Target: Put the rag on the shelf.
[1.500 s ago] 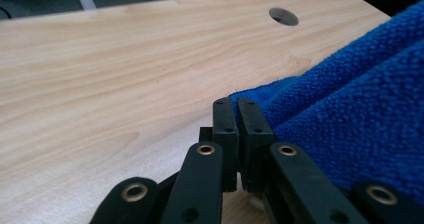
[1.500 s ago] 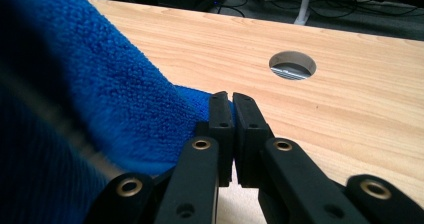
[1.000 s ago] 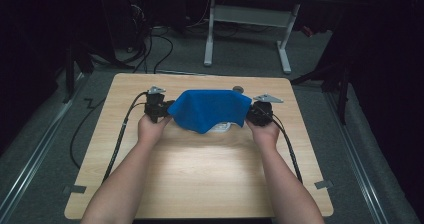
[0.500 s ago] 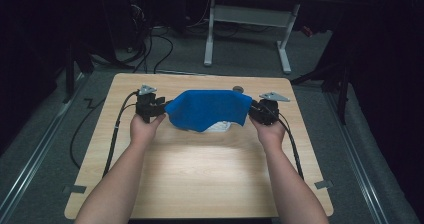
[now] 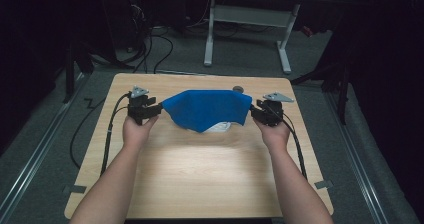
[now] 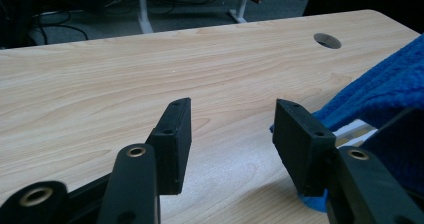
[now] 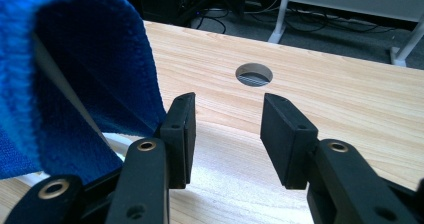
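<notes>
two grippers flank one blue cloth [image 5: 207, 109], which i take as the landmark throughout. the table [image 5: 200, 174], light wood grain, carries everything; the cloth sits toward its far half, draped over something white [image 5: 220, 128] that peeks out under its near edge, what it is i cannot tell. a round cable hole [image 5: 238, 89] lies just beyond the cloth's far right corner.

left gripper [image 5: 150, 111] sits just beside the cloth's left end; in the left gripper view its jaws stand wide, bare wood between them, the cloth [image 6: 380, 94] off to the outside of one jaw. they have just been opening. right gripper [image 5: 256, 113] is at the cloth's right end; its jaws have also just been opening, part-way wide, nothing between them, the cloth [image 7: 75, 84] hanging against the outer face of one jaw.

judgement: step in hand is the release after spreading or laying the cloth over the white thing. next move likely calls for drawing both grippers back clear of the cloth without snagging its edges.

no brand, label or legible writing seen anywhere near the cloth.
</notes>
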{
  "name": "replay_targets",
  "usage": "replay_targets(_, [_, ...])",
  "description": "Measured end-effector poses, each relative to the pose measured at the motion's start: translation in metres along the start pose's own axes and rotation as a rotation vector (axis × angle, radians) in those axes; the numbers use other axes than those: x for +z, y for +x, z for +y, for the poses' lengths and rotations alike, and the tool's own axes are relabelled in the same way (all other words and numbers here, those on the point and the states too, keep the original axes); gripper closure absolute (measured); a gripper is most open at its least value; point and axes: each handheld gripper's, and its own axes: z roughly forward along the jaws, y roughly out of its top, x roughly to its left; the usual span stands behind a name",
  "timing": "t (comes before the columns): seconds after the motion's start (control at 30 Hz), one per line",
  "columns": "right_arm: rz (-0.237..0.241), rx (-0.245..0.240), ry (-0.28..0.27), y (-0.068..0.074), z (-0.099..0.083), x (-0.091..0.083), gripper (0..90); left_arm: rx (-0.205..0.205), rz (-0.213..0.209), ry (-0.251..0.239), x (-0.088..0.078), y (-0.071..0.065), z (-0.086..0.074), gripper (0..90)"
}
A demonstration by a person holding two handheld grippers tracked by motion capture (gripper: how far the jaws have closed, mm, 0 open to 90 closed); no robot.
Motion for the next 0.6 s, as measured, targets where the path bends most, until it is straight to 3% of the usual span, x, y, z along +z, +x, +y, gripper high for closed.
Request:
replay_targets(0.27, [-0.007,0.013,-0.022,-0.003,-0.007,-0.017,51.2,0.016,0.013,-0.015,-0.017,0.001,-0.008,48.8])
replay_targets(0.4, [-0.015,0.002,-0.053,-0.002,-0.012,-0.029,49.6,-0.005,0.006,-0.03,-0.028,-0.001,-0.017,47.7])
replay_targets(0.47, [-0.013,-0.026,-0.068,0.0,-0.018,-0.041,48.1,0.006,0.004,-0.024,-0.04,-0.005,-0.029,47.1])
replay_targets(0.57, [-0.016,-0.064,-0.042,0.005,-0.024,-0.052,44.1,0.017,0.0,-0.022,-0.054,-0.012,-0.044,46.5])
replay_targets(0.6, [-0.011,-0.08,-0.061,0.008,-0.027,-0.057,44.0,0.022,0.0,-0.02,-0.058,-0.014,-0.049,46.2])
